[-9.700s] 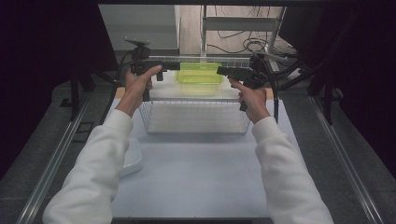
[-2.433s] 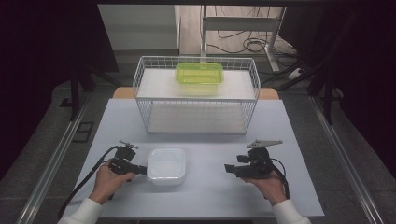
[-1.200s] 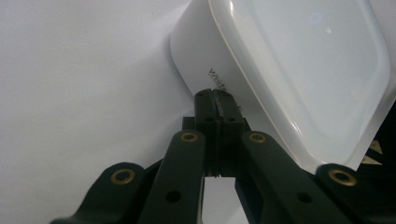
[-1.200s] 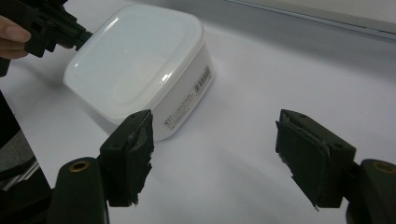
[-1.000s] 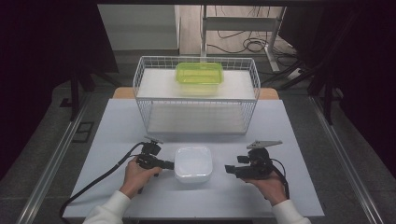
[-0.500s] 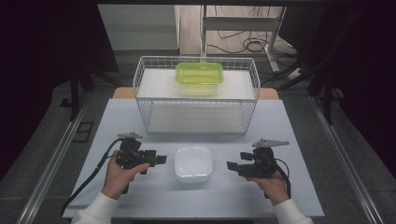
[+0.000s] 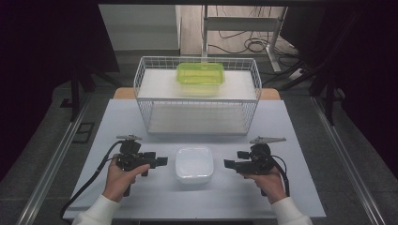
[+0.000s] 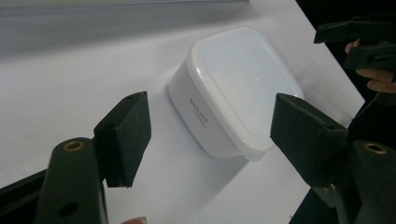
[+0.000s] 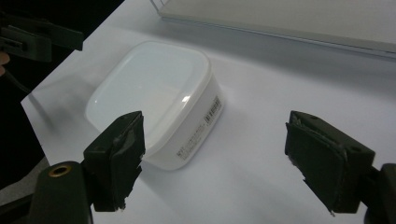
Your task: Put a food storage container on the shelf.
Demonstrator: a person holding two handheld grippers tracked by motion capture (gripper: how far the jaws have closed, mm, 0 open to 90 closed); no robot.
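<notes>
White lidded box (image 7: 193, 163) sits on the table (image 7: 291, 122), front centre, between the two tools, touching neither. Left tool (image 7: 159, 161) just beside its left side, jaws apart, nothing between them; they have just been opening, box lies beyond the pads in the left gripper view (image 8: 233, 88). Right tool (image 7: 231, 164) near its right side, jaws wide apart and empty, box off toward the left pad in the right gripper view (image 9: 154, 98).

Hidden/cut off: person's forearms cut by the bottom edge of the high view, only white sleeves and hands showing. Left tool's cable (image 7: 89, 185) trails off the table's front edge. In the gripper views the jaw bases run out of frame. Room around the table is dark, hardly readable.

Materials/shapes: box is translucent white plastic, rounded square, smooth glossy lid with soft reflection. Jaw pads black, matte, blocky, right tool's pads frayed at the edges. Table top plain white, matte. Behind it a white wire basket (image 7: 141, 89), rectangular, fine grid, holding a yellow-green translucent container (image 7: 200, 75) at its back.

Writing: small label on the box's side wall, a line of print in the left gripper view, a barcode-like strip in the right gripper view; both too small to read.
</notes>
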